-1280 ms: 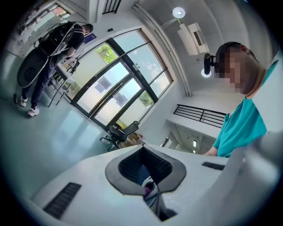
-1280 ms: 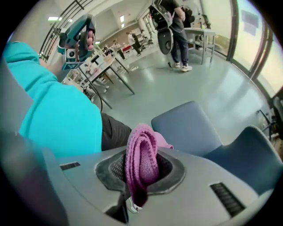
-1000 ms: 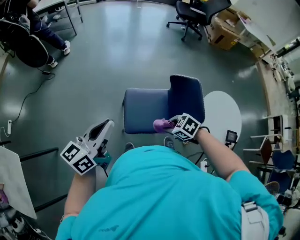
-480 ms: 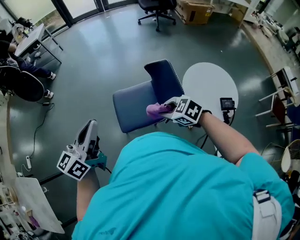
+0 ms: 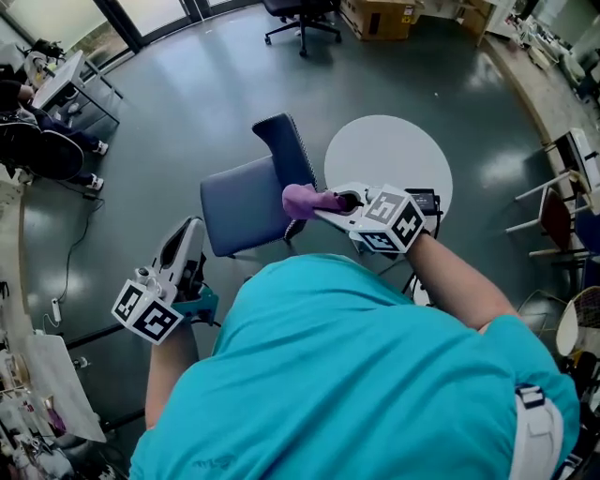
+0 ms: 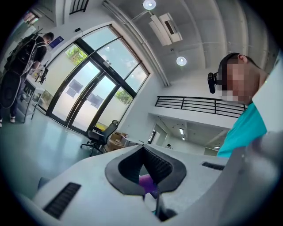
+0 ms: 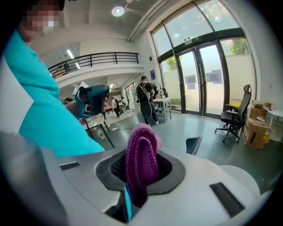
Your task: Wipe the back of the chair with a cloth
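Clamping a folded purple cloth [image 5: 302,199] between its closed jaws, the right gripper [image 5: 330,202] hangs over the near right corner of the blue chair [image 5: 242,214]. In the head view the cloth sits just beside the lower edge of the chair's back [image 5: 286,150], where it meets the seat; whether cloth and back touch cannot be told. The right gripper view shows the knitted cloth standing up out of the dark pads, with the back's upper edge showing beyond it to the right. The left gripper [image 5: 186,242] is held low and well to the left of the chair, over the grey floor [image 5: 187,84]. Its jaws are closed tip to tip and grasp nothing, and a small patch of purple shows through the gap lower down between the pads [image 6: 159,165]. A round white table [image 5: 394,155] stands just beside the chair on its right. A black office chair [image 5: 298,13] and cardboard boxes [image 5: 380,17] stand far off across the floor. The person's teal shirt [image 5: 356,375] fills the lower part of the head view.
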Available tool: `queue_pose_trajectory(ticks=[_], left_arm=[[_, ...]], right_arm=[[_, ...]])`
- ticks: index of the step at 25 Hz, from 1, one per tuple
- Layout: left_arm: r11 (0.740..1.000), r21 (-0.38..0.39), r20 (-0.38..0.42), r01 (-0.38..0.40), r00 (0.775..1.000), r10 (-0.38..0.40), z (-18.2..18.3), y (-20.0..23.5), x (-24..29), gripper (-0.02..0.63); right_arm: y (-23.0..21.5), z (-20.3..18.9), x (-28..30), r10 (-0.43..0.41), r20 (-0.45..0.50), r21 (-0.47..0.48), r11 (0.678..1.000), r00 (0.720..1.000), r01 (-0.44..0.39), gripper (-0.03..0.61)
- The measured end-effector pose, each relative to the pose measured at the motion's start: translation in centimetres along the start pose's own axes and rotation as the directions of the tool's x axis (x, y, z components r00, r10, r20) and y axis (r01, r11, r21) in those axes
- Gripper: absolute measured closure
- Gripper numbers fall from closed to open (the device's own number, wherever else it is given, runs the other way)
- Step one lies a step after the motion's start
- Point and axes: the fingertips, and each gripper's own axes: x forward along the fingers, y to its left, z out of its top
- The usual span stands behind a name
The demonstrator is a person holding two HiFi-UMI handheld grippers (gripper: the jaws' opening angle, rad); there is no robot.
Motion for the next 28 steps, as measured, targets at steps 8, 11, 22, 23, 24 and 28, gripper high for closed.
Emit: queue_pose_trajectory(ticks=[8,11,22,23,24,28], left_arm=[[0.998,0.055,0.012,0.012,1.0,-0.013,2.4,-1.1,-1.9,0.62],[0.995,0.091,0.006,0.049,0.999,-0.049,4.0,-0.3,-3.5,0.62],[0.995,0.089,0.011,0.054,0.998,-0.055,7.2,4.1,-8.0,0.62],[0.995,0.082,0.012,0.055,0.998,-0.056,7.1,4.2,-8.0,0.62],[0.995,0.078,0.013,0.057,0.998,-0.058,7.0,4.1,-8.0,0.62],[0.996,0.072,0.03,0.056,0.998,-0.058,6.9,4.0,-7.9,0.62]], right_arm=[[0.5,4.9,-1.5,-0.041,0.185,0.02,0.999,0.982,0.038,0.517],[1.0,7.5,-1.8,-0.094,0.259,0.037,0.995,0.961,0.087,0.518],[3.9,11.9,1.2,-0.191,0.313,0.057,0.982,0.931,0.182,0.523],[4.0,12.1,1.3,-0.189,0.307,0.049,0.982,0.933,0.182,0.523],[4.1,12.1,1.4,-0.187,0.3,0.045,0.982,0.936,0.182,0.523],[3.7,11.8,1.5,-0.181,0.274,0.037,0.983,0.945,0.178,0.523]])
